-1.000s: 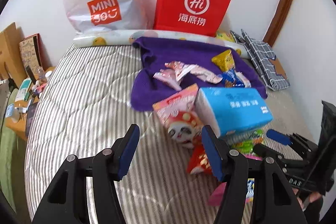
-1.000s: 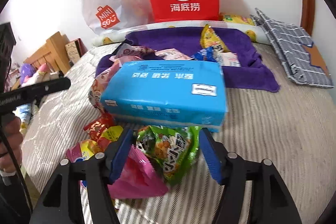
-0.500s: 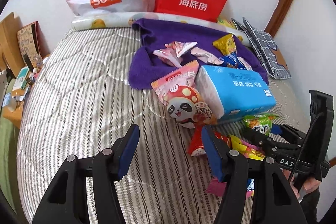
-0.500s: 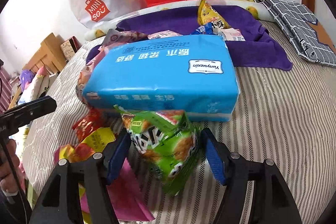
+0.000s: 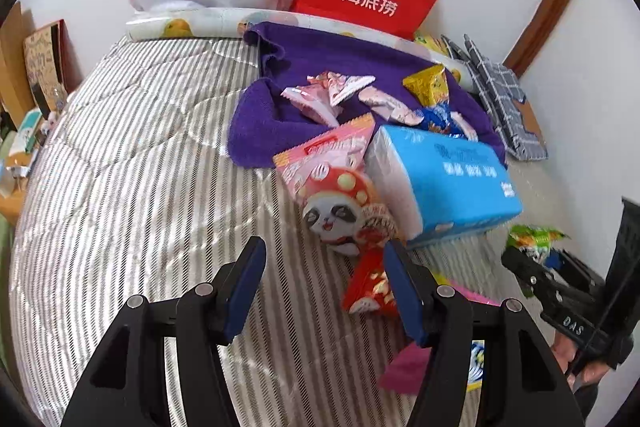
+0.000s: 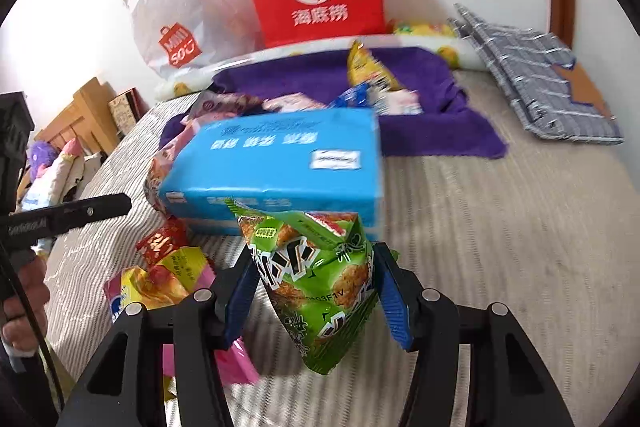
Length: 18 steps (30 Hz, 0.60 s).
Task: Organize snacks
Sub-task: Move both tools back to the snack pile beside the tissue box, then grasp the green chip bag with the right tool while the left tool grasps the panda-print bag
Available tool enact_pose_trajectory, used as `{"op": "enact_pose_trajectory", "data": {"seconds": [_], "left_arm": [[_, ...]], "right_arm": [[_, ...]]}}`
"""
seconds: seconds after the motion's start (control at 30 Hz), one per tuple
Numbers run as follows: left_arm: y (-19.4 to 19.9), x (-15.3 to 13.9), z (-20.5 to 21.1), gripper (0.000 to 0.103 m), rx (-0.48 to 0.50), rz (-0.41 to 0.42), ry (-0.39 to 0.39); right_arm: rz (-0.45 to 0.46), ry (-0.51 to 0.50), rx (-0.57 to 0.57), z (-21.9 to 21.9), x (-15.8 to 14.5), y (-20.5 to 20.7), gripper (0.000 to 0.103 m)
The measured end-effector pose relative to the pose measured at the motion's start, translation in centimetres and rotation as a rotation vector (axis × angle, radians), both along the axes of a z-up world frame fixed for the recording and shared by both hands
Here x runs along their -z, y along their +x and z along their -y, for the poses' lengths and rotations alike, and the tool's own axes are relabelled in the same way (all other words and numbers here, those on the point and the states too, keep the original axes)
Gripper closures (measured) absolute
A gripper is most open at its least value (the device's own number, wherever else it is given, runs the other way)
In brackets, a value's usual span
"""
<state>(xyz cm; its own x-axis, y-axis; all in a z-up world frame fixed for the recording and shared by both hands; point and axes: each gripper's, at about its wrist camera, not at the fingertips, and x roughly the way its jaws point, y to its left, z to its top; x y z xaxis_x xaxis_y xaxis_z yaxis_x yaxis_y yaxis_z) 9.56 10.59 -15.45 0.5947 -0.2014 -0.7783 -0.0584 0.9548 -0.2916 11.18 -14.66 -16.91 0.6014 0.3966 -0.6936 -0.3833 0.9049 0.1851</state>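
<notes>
The green crinkled foil snack packet (image 6: pixel 316 279) stands upright between the blue pads of the right gripper (image 6: pixel 314 291), clear of the striped grey-and-white quilted bedcover (image 6: pixel 500 227) and just in front of the blue plastic-wrapped tissue pack (image 6: pixel 280 167). The jaws have just been closing, and both pads now press into the packet's sides, so the packet is gripped. The left gripper (image 5: pixel 324 291) stands half open with nothing between its pads, above the bedcover and just beside a small red foil sachet (image 5: pixel 368 283).

Step in hand, by judgement: carry the green packet to the snack group on the purple terry towel (image 6: pixel 420 99).
- Keep the squeeze moderate. The packet is air-filled and likely to crush or slip.
- Lift it over the tissue pack rather than pushing past it.
- Set it beside the yellow foil snack packet (image 6: pixel 368 67), then release.
- Keep the left gripper away from the carrying path.

Change from one second ago: the green packet lay flat on the bedcover beneath open jaws; it is now raised and clamped. In the left wrist view, the pink panda-print snack bag (image 5: pixel 332 187) and the tissue pack lie as before. The right gripper is drawn further towards the frame's right edge.
</notes>
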Motion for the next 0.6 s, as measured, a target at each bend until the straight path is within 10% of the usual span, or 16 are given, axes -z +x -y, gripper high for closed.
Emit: {"op": "enact_pose_trajectory", "data": {"seconds": [0.43,0.6], "left_arm": [[5.1,1.7,0.4,0.043,-0.033,-0.056,-0.003],[4.9,2.0,0.7,0.058,-0.009,-0.048,-0.002]], "right_arm": [[0.013,-0.065,0.14,4.4,0.7,0.5,0.049],[0.003,-0.075,0.153,4.5,1.2,0.7,0.049]]}}
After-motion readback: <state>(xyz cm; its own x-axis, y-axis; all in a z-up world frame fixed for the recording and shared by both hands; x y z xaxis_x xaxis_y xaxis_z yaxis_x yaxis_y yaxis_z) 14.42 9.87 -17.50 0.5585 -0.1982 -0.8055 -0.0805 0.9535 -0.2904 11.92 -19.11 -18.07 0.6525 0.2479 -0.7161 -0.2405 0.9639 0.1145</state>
